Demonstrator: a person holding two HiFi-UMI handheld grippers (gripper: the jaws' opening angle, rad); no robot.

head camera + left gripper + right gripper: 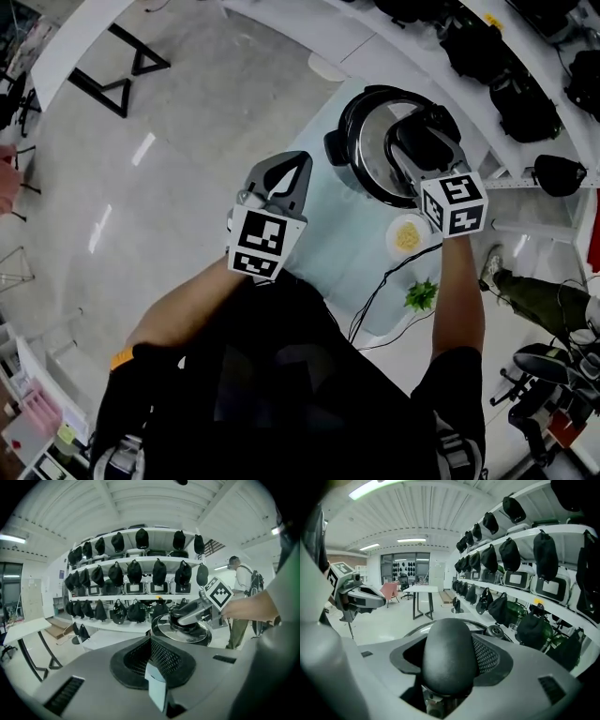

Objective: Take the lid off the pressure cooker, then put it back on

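Right tool is clenched on the black handle of the lid. In the right gripper view the handle fills the gap, one jaw on each side.

Lid sits over the pressure cooker, upper centre-right of the head view. In the left gripper view it looks slightly tilted; can't tell if it's seated or just off the rim. Small black knob on the lid, just right of the handle.

Left tool is closed on nothing, mesh pads together. It's held left of the cooker and apart from it, over the edge of the worktop.

Bowl of something yellow is on the worktop just below the cooker. Green sprig sits lower still, with a black cable running beside them.

Shelves of black bags behind the cooker.
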